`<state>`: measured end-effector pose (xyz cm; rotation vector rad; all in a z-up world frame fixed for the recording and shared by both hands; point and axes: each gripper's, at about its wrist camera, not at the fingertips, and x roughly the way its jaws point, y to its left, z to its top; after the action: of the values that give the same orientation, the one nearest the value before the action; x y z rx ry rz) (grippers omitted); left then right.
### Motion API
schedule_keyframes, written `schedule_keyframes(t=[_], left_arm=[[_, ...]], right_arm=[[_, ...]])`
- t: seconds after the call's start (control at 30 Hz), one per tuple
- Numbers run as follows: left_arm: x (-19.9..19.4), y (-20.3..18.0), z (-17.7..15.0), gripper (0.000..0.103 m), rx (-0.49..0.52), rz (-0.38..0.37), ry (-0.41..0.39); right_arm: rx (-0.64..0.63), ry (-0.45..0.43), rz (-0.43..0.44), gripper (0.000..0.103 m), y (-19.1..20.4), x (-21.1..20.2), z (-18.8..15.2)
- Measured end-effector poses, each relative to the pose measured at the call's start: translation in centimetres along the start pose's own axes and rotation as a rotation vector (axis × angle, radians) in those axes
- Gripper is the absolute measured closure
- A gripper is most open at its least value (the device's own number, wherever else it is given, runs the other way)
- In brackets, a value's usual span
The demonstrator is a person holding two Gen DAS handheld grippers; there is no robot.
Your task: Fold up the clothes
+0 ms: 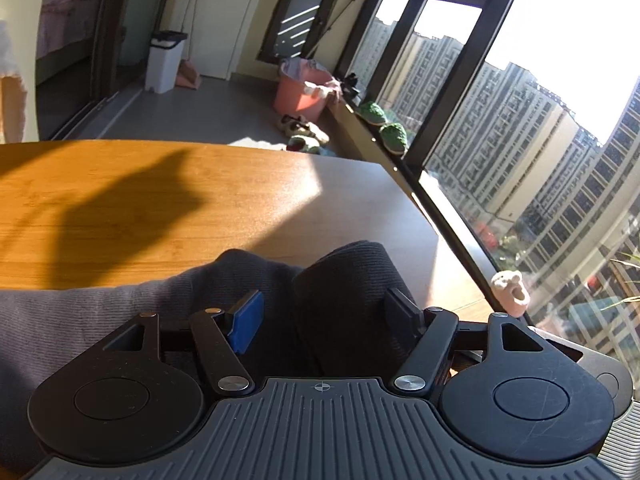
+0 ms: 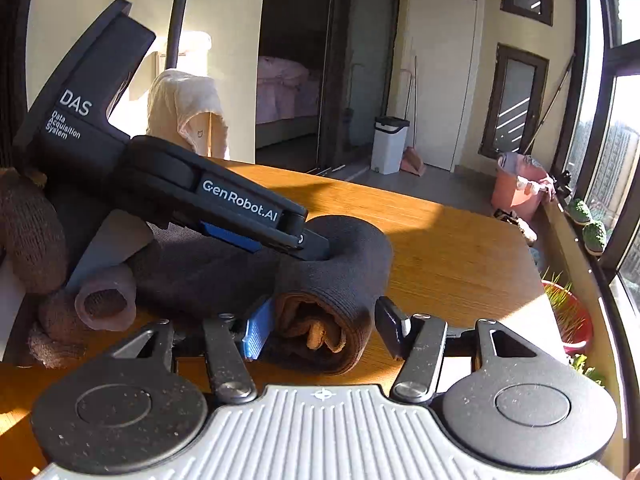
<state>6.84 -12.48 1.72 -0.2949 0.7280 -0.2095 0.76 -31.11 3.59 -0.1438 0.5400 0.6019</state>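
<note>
Right wrist view: the dark sock roll (image 2: 320, 280) lies on the table (image 2: 460, 248), at twelve o'clock from the right gripper (image 2: 320, 330), whose jaws stand released around it. The left gripper (image 2: 308, 246), unclenched too, pokes into the cuff. Judged step: tucking; next, withdraw cleanly.

Rolled garment (image 2: 320, 288) on table (image 2: 460, 256); bucket (image 2: 516, 192) behind, by window (image 2: 612, 128).
</note>
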Motion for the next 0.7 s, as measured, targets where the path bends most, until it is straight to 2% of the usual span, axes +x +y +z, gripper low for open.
schedule_keyframes(t=[0.1, 0.17, 0.23, 0.33, 0.47, 0.53, 0.6, 0.7], left_arm=[[-0.1, 0.9, -0.5, 0.026, -0.004, 0.031, 0.005], [-0.2, 1.6, -0.7, 0.026, -0.014, 0.038, 0.007], [-0.3, 2.1, -0.8, 0.026, -0.028, 0.035, 0.007], [-0.6, 2.4, -0.8, 0.026, -0.030, 0.040, 0.006], [-2.0, 2.5, -0.5, 0.038, -0.044, 0.025, -0.011], [-2.6, 2.2, -0.2, 0.037, -0.032, 0.012, -0.031], [-2.1, 1.7, -0.1, 0.036, -0.003, 0.033, -0.022], [-0.8, 1.7, -0.6, 0.031, 0.002, 0.057, 0.009]], right_arm=[[0.206, -0.045, 0.064, 0.046, -2.7, -0.5, 0.2], [0.302, -0.037, 0.088, 0.053, -3.8, 0.2, 0.0], [0.371, 0.048, 0.093, 0.053, -4.7, 2.2, -0.6], [0.417, 0.068, 0.131, 0.052, -4.6, 3.1, -2.1], [0.363, 0.048, 0.109, 0.052, -4.0, 2.5, -2.4], [0.349, 0.036, 0.097, 0.052, -3.8, 1.9, -2.4], [0.360, 0.008, 0.094, 0.052, -4.0, 1.2, -2.5], [0.446, -0.028, 0.143, 0.044, -5.3, 1.0, -2.6]])
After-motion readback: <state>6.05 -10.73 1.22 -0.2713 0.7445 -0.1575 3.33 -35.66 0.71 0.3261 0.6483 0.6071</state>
